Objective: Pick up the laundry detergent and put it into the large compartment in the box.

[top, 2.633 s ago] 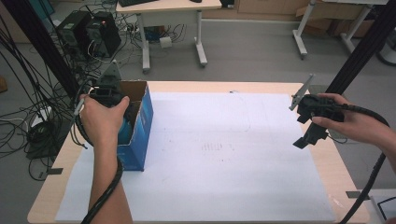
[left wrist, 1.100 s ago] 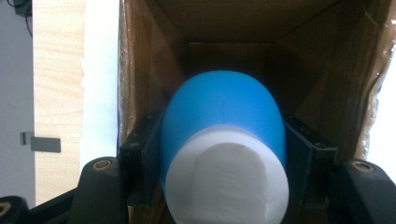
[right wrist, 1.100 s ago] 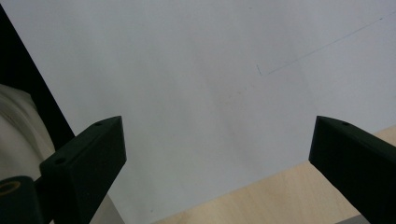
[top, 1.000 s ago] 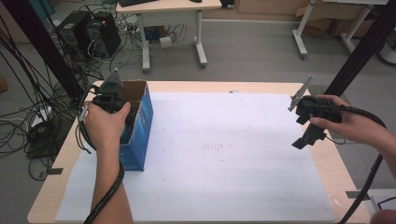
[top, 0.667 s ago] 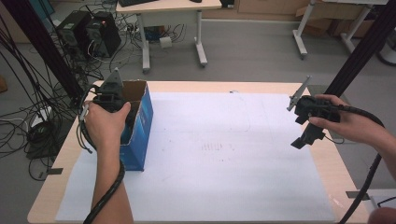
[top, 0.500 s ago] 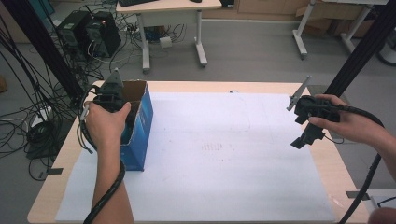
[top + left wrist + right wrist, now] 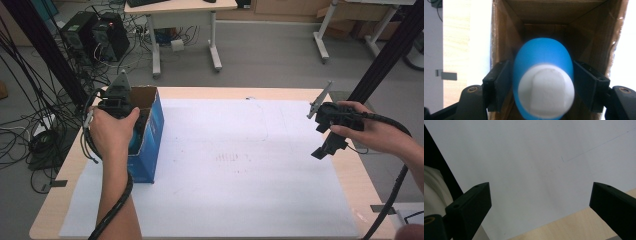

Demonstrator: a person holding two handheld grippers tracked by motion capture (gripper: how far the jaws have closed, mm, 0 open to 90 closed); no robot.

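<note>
The left gripper [image 7: 543, 82] is down inside the tall blue cardboard box [image 7: 150, 135] at the left side of the desk [image 7: 210, 92]. Its jaws squeeze a blue plastic bottle with a white cap [image 7: 543, 77]. I think it is lifting the bottle out or putting it in; either way it must go straight, clear of the box walls. The right gripper [image 7: 541, 202] waits above the white paper sheet [image 7: 240, 165], jaws wide apart, holding nothing.

Left gripper [image 7: 543, 82] pointed downward, jaws closed on something; right gripper [image 7: 541, 207] raised, jaws wide apart.
</note>
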